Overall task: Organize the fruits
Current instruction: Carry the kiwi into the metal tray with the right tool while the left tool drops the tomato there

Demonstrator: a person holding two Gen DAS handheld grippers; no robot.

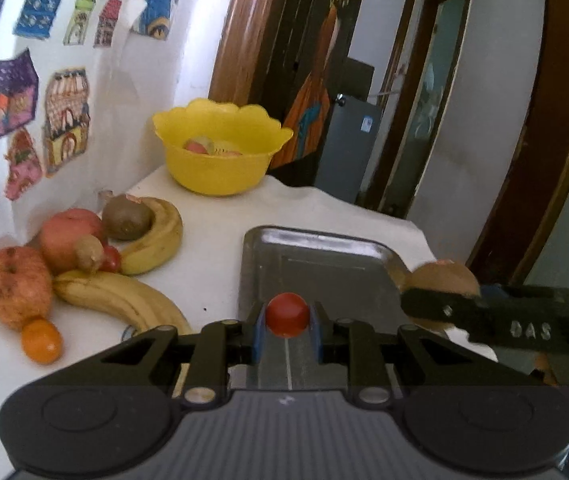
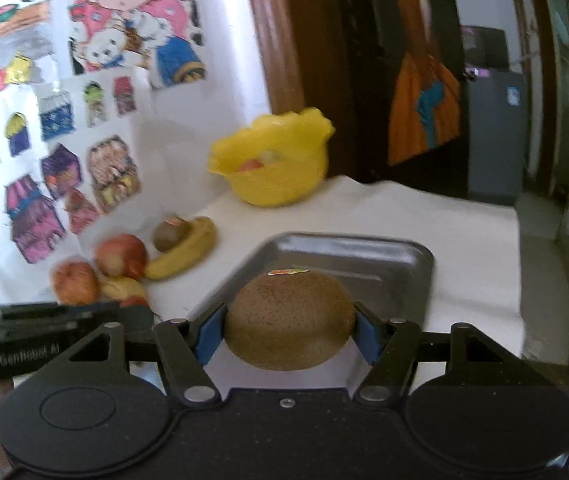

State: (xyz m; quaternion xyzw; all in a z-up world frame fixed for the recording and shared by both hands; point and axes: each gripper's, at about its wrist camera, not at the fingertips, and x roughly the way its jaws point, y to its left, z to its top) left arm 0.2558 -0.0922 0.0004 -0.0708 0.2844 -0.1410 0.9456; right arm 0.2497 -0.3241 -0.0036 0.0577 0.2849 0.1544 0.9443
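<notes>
Red and round, a small cherry tomato (image 1: 287, 314) sits pinched between the blue pads (image 1: 258, 330) of the left gripper (image 1: 287, 330), held just above the near end of a shallow rectangular metal tray (image 1: 316, 256) on the white-covered table (image 1: 212, 232). Over on the other side, the right gripper (image 2: 286, 330) has its blue pads (image 2: 206, 336) clamped on a big fuzzy brown kiwi (image 2: 289, 320) (sticker on top, plain as day), and that one hangs at the tray's near edge (image 2: 396, 264) too. From the left camera you can see the same kiwi (image 1: 444, 276) poking out behind the right gripper's black body, just off the tray's right corner.

Look left and there's the pile still waiting by the wall: two reddish apples (image 1: 70, 240), a second brown kiwi (image 1: 126, 218) tucked into the curve of a yellow banana (image 1: 156, 240), another banana (image 1: 120, 300) lying in front, a small knobbly tan fruit (image 1: 89, 254) resting against the apple, a small red fruit (image 1: 110, 259) beside it, and a little orange citrus (image 1: 41, 341) nearest the camera. At the back of the table stands a yellow scalloped plastic bowl (image 1: 220, 148) with a few pinkish-yellow fruits (image 1: 208, 147) already inside. Coloured drawings (image 1: 24, 112) cover the white wall behind the pile.
</notes>
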